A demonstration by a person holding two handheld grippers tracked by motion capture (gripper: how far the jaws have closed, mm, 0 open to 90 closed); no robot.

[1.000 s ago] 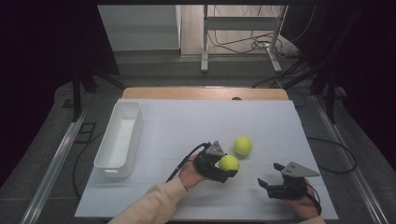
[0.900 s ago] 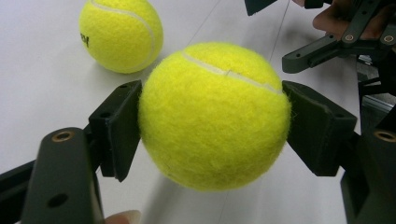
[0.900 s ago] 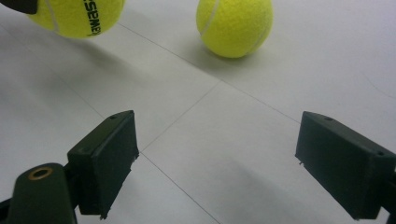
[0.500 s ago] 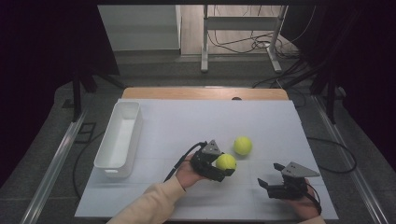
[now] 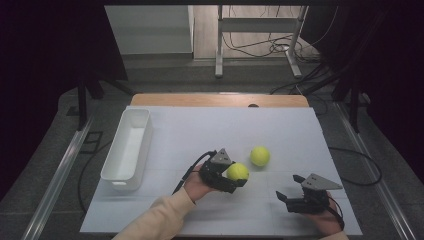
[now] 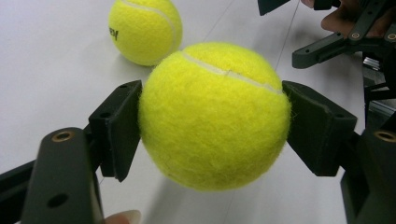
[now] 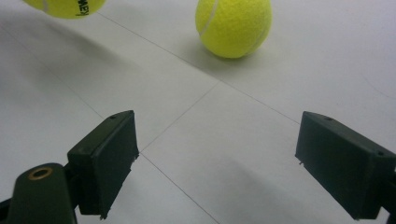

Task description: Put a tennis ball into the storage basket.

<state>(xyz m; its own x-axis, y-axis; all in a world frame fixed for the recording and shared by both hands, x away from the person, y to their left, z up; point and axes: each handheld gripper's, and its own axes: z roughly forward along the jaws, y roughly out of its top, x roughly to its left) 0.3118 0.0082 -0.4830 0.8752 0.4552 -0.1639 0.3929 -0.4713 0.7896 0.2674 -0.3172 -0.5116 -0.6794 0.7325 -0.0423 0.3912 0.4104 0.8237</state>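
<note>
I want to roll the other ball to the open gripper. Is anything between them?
No: bare white table lies between the loose tennis ball and the right gripper, in the high view.

The ball (image 6: 215, 116) in the left claw (image 5: 235, 176) is bright yellow-green felt with a thin white curved seam. The second ball (image 5: 260, 156) is the same yellow-green, with a white seam and dark lettering. Both claws are black, the right claw (image 5: 289, 196) with a grey plate on top. The surface (image 5: 210, 130) is white with faint thin lines, the bin (image 5: 127, 150) white, the sleeve (image 5: 160, 220) pale cream.
</note>
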